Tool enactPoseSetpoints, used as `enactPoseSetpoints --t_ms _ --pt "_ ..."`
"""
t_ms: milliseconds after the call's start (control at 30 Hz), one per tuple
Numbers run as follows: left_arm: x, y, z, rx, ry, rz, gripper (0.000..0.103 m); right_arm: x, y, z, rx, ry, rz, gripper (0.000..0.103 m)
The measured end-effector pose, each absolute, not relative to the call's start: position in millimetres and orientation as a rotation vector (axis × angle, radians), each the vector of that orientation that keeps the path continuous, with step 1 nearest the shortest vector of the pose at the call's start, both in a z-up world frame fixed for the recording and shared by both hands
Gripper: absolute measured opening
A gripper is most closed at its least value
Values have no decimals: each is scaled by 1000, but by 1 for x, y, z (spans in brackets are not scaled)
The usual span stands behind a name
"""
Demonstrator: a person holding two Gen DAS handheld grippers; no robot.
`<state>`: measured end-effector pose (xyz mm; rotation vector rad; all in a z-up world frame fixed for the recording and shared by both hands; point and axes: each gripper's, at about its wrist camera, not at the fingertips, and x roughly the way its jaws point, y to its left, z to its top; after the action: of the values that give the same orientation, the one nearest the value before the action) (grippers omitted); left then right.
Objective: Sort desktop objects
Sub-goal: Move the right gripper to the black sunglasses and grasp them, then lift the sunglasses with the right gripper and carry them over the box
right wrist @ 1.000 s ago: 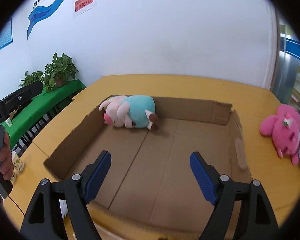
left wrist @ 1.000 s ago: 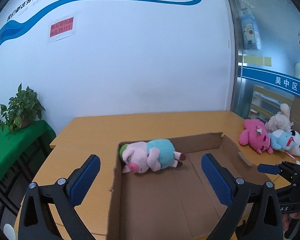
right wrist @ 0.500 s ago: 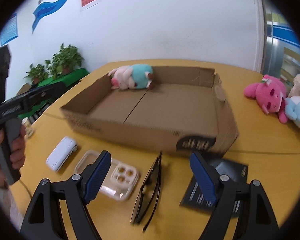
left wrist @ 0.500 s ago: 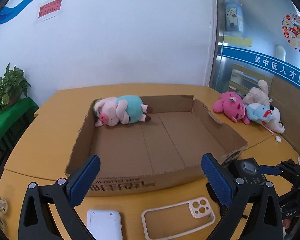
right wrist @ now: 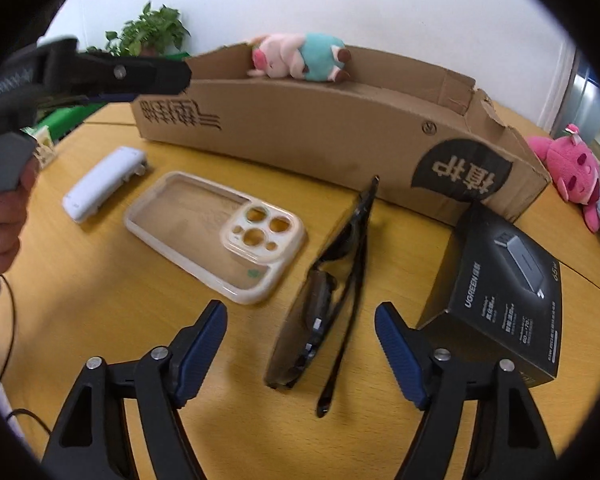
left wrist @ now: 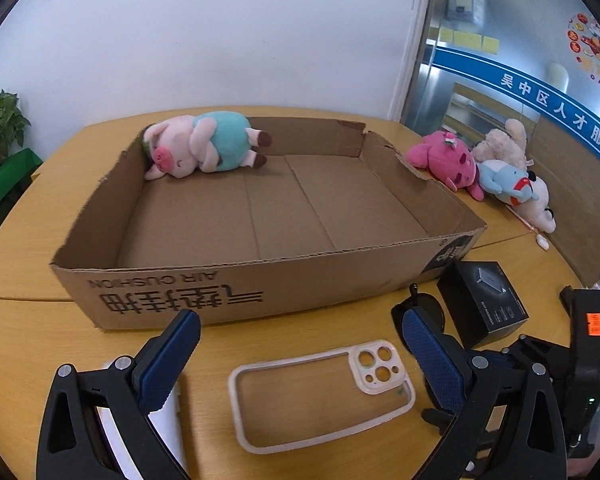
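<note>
a: why is the right gripper (right wrist: 300, 350) spread wide, holding nothing?

b: i'd say it's lining up on the sunglasses (right wrist: 328, 288), which lie folded between its fingers near the desk's (right wrist: 100, 300) front edge, beside the phone case (right wrist: 216, 236).

a: the left gripper (left wrist: 300, 354)?

b: gaping too, empty, above that case.

a: any writing?

b: "ugreen" on the black box (right wrist: 504, 296); "air cushion" on the cardboard box (left wrist: 260, 280), pig plush (left wrist: 204, 146) in its far corner.

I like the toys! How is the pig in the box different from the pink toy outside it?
The pale pink plush pig in a teal shirt lies on its side inside the brown cardboard box, in a far corner; the bright magenta plush toy lies outside, on the wooden table. The pig lies alone; the magenta toy touches other plush toys. The pig wears clothing; the magenta one shows none. Both are soft pink toys lying down.
</note>
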<state>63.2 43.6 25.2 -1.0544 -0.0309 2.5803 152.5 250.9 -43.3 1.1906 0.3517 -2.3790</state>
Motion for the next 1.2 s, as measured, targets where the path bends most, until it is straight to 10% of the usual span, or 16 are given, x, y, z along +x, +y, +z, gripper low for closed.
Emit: enactPoseSetpoints --t_ms 433,867,1200 --pt "41 105 -5 -1223 -230 2221 100 151 286 -49 1247 110 -2423 27" --pt "34 157 -44 -1438 -273 2044 34 162 302 -47 1248 -122 -2348 25" --pt "43 154 -30 -1359 -251 2070 15 165 306 -42 1226 -137 -2358 25"
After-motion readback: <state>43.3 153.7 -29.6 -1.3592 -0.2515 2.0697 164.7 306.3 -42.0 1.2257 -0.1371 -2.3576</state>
